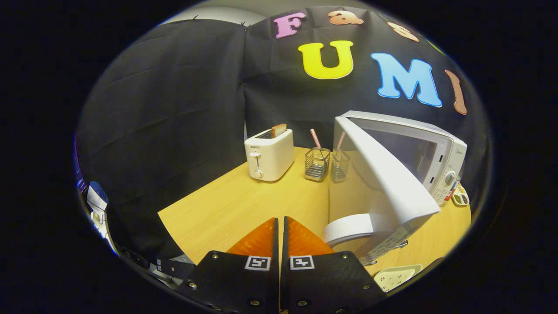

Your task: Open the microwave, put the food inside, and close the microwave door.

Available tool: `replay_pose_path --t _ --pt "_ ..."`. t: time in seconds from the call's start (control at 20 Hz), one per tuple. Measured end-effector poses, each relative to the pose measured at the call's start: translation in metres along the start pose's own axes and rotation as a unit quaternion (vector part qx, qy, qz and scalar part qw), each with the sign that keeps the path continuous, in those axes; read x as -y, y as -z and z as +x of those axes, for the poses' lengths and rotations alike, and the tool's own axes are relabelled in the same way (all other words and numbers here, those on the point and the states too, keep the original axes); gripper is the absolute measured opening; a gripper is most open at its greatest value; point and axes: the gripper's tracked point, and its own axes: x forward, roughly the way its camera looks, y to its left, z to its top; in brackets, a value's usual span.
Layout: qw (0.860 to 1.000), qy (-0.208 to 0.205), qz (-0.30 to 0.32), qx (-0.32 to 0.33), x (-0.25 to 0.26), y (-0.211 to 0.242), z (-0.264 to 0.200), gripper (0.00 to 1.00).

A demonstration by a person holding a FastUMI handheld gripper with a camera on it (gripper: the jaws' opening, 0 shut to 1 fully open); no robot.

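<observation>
Standing open: white microwave's (436,152) door (392,183) | orange-fingered gripper (281,224) pressed together, empty | next: fetch white food dish (394,277) beside fingers.

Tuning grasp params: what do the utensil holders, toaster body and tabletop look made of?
Utensil holders: thin metal wire mesh, see-through, shiny. Toaster: likely glossy cream plastic, smooth with soft highlights. Table: light wood or wood-look laminate, faint grain, matte. Gripper fingers shut, holding nothing.
</observation>
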Motion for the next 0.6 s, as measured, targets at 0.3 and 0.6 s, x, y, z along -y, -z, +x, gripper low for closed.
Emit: replay_pose_path --t 0.3,0.6 --pt "0.999 0.041 0.025 0.001 0.055 -0.003 -0.006 0.02" --pt "0.996 0.079 0.050 0.007 0.108 -0.007 -0.008 0.02"
